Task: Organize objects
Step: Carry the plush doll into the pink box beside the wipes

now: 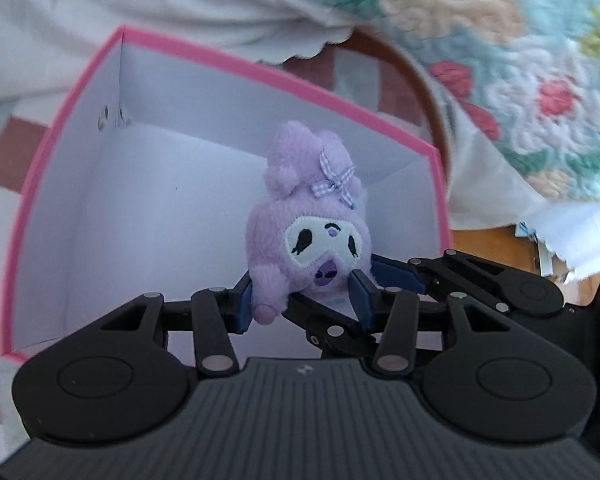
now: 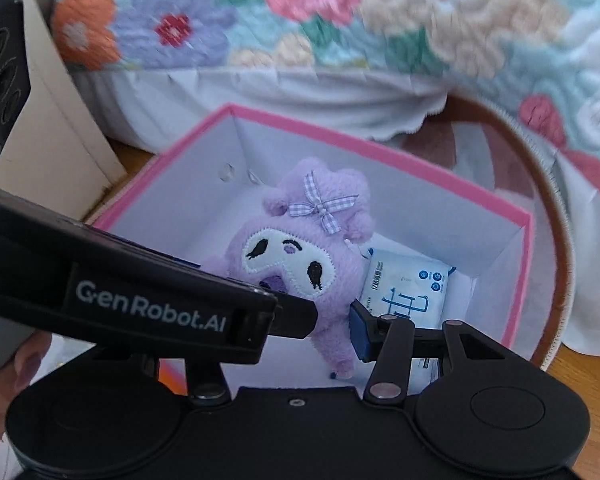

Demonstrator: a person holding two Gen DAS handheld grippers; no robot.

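Note:
A purple plush toy (image 1: 308, 236) with a checked bow and a white face hangs over the open pink-rimmed white box (image 1: 76, 92). My left gripper (image 1: 302, 300) is shut on the plush's lower body. In the right wrist view the plush (image 2: 300, 256) sits between my right gripper's (image 2: 332, 320) fingers, which press on its body too; the left gripper's black body crosses in front and hides the right gripper's left finger. A white and blue tissue packet (image 2: 404, 288) lies on the box floor (image 2: 440, 216) beside the plush.
A floral quilt (image 2: 340, 20) and white fabric lie behind the box. A round brown-rimmed tray or mat (image 2: 556, 208) curves around the box's right side. A beige carton (image 2: 60, 112) stands at the left. Wooden table surface (image 1: 496, 248) shows at the right.

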